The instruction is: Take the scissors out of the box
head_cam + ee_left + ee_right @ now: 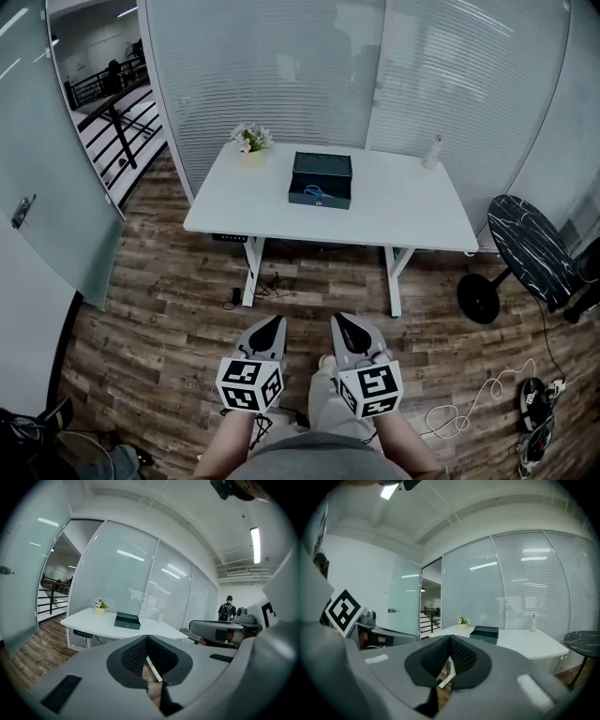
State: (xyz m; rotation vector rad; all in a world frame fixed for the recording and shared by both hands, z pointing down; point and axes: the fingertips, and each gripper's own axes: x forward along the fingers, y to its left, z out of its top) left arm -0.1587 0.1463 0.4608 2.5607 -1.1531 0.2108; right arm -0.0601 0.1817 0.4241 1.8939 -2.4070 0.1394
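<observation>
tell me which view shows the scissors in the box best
The head view: it looks down on the box, and the blue scissors show along its near side. Both gripper views look across from low down and show only the box's dark side on the table; the scissors cannot be seen there.

Cool ceiling light, sharp, fisheye-curved edges

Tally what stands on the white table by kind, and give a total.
Flower pot: 1
Dark green box: 1
Bottle: 1
Total: 3
A blue mark shows at the box's front; it is too small to tell whether it is the scissors, so it is not counted.
</observation>
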